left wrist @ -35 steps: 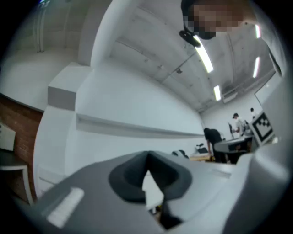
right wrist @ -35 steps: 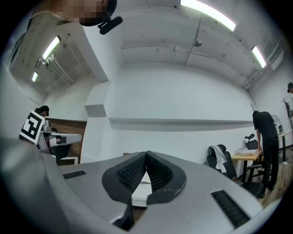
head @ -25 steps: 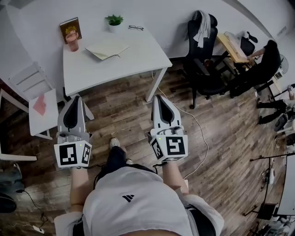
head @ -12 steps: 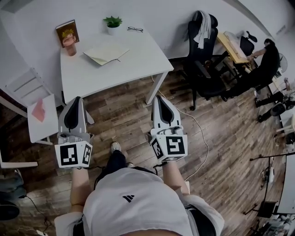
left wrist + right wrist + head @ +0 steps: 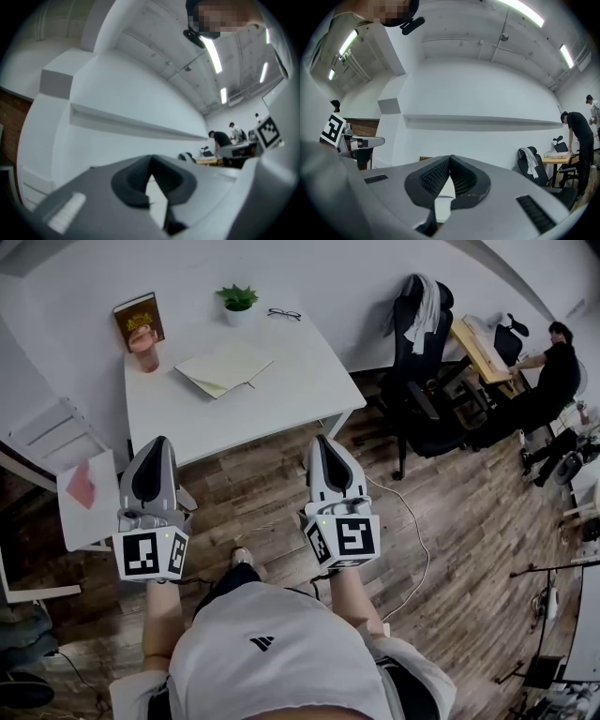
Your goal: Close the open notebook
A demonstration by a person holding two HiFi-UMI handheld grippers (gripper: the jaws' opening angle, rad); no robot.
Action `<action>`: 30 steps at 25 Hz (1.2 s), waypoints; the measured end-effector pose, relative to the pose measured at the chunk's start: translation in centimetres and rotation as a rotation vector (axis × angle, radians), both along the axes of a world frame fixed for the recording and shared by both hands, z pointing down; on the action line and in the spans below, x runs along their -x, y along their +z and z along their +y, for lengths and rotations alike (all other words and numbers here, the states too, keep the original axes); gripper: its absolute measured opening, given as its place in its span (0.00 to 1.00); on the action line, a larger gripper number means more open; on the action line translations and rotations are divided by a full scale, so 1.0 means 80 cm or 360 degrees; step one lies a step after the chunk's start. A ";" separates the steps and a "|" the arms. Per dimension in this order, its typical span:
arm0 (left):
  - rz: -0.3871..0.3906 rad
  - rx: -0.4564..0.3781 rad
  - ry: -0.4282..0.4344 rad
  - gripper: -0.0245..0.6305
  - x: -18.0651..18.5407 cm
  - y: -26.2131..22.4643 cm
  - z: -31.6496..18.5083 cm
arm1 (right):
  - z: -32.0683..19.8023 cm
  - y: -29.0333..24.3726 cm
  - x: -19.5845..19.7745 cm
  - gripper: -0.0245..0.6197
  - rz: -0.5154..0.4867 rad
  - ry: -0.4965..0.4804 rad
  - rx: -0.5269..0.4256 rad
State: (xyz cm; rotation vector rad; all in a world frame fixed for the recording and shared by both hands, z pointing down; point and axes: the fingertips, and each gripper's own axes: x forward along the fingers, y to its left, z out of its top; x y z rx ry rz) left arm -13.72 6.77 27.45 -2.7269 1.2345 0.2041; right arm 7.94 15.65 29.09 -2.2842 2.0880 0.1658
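**Person nearing a white table; the open notebook is lying untouched ahead of both closed grippers**

The open notebook (image 5: pixel 225 368) is lying flat on the white table (image 5: pixel 291 404), pages facing up. It is sitting beyond the fingertips, between the lines of the two grippers and well apart from both.

Over the last second the table has been growing larger in the head view and sliding toward the person. Its near edge is now lining up with the fingertips, where before a strip of wooden floor (image 5: pixel 253 493) was showing between them. Judging from this, the person is still approaching, and no closing move has begun.

The left gripper (image 5: pixel 160 441) and the right gripper (image 5: pixel 320 440) are being held side by side, pointing forward. Each has its jaws pressed together with nothing between them.

Beyond the left fingers, a pink cup (image 5: pixel 145 341) and a standing brown book (image 5: pixel 139 317) are crowding the notebook's left side. A potted plant (image 5: pixel 237 302) and eyeglasses (image 5: pixel 283 314) are resting past its far edge.

Bare tabletop is lying to the notebook's right and between it and the near edge, which looks like the easiest way in.

Left of the left fingers, a white chair (image 5: pixel 52 427) and a small white stand (image 5: pixel 98 512) are narrowing the floor. Right of the right fingers, a black office chair (image 5: pixel 422 362) is standing well apart, and a cable (image 5: pixel 414 531) is trailing across the boards.
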 end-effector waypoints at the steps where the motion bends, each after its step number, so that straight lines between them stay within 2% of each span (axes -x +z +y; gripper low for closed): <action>1: 0.0000 -0.0001 0.0007 0.05 -0.002 0.000 -0.009 | -0.009 0.000 -0.001 0.04 0.0001 0.0003 0.0001; 8: 0.0013 -0.0006 0.0050 0.05 -0.014 0.002 -0.064 | -0.058 0.004 -0.010 0.04 0.0002 0.0041 0.0011; 19: -0.0001 0.0071 0.0114 0.05 -0.022 0.024 -0.106 | -0.088 0.024 -0.013 0.04 -0.0030 0.0111 0.0079; 30: 0.0029 0.0088 0.0071 0.05 -0.027 0.029 -0.152 | -0.143 0.023 -0.022 0.04 -0.0001 0.0064 0.0090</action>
